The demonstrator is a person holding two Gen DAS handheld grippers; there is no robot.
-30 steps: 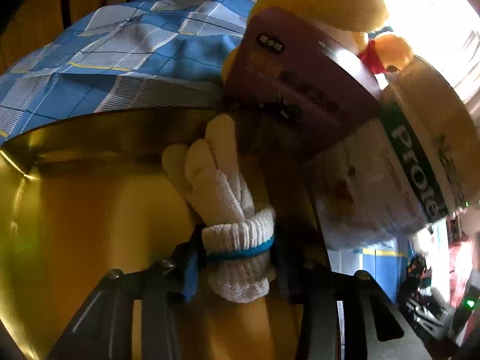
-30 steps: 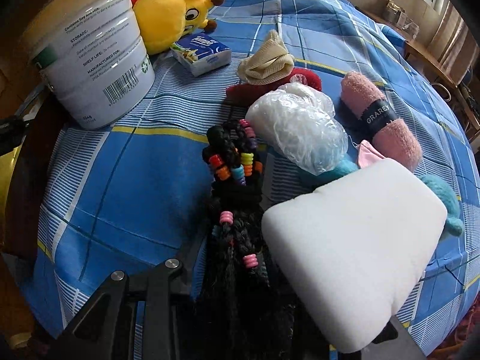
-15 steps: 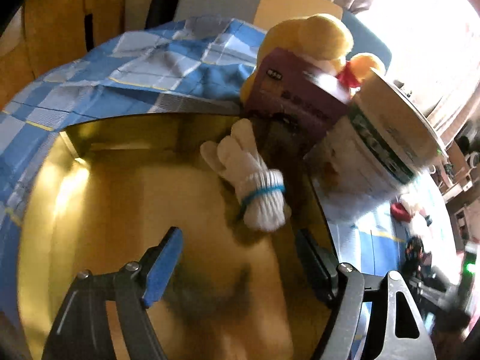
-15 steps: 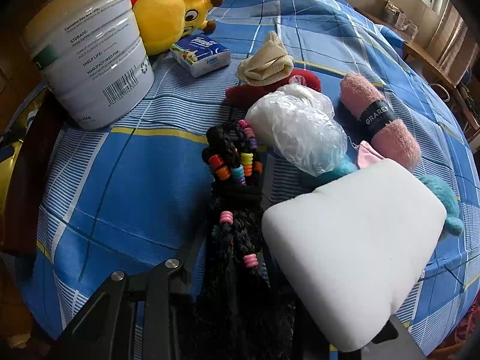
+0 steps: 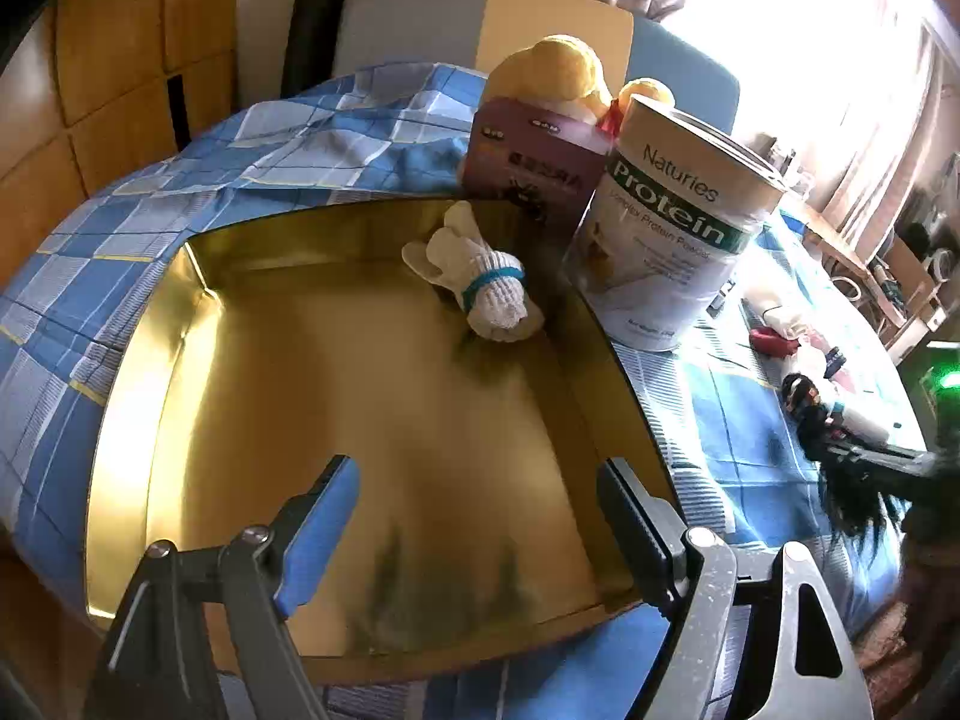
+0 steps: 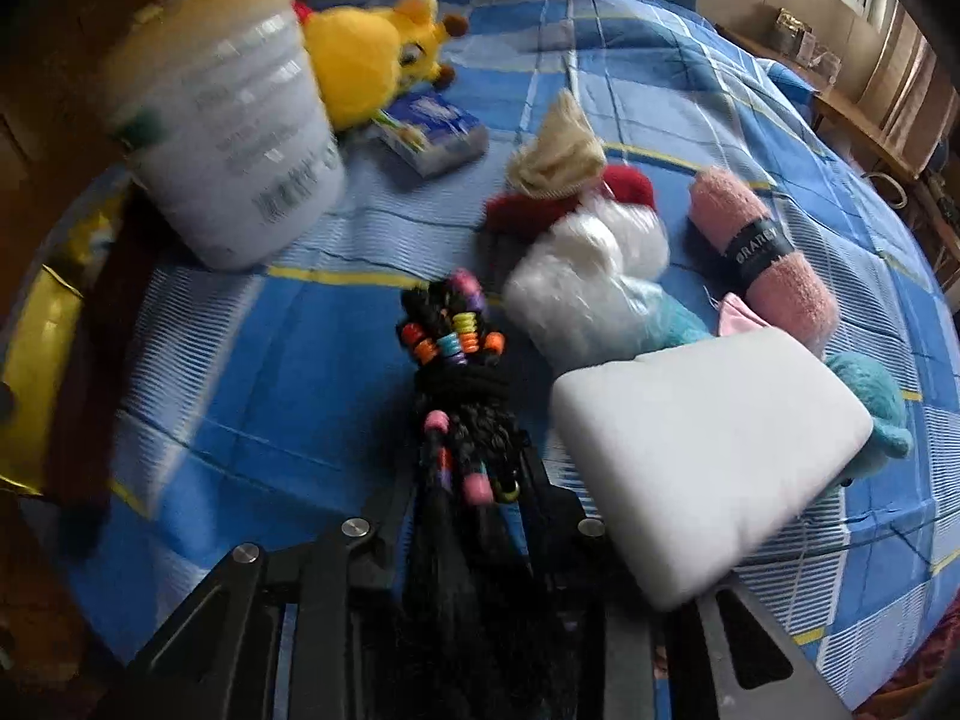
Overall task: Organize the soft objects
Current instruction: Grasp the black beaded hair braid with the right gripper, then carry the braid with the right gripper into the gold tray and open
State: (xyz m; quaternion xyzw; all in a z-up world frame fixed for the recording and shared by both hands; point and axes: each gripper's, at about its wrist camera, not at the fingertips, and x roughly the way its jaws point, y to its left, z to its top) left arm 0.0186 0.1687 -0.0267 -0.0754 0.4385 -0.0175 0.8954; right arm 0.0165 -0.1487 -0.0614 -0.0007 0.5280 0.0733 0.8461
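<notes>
While the rolled white glove [image 5: 480, 282] lies in the far right corner of the gold tray [image 5: 180, 372], the left gripper [image 5: 474, 534] hangs above the tray, jaws spread and empty. Over the blue checked cloth [image 6: 252, 360], the right gripper [image 6: 474, 516] clamps the beaded black braids [image 6: 462, 414], beside a white foam block [image 6: 708, 456].

The white protein powder tub [image 5: 672, 240] carries "Naturies" in thin grey letters, with "Protein" in white on a green band below it; a smaller line underneath seems to read "Protein Powder". The black band around the pink rolled towel [image 6: 762, 258] reads "GRAREY". Print on the maroon box [image 5: 528, 162] and the blue tissue pack [image 6: 435, 132] is too blurred to read.
</notes>
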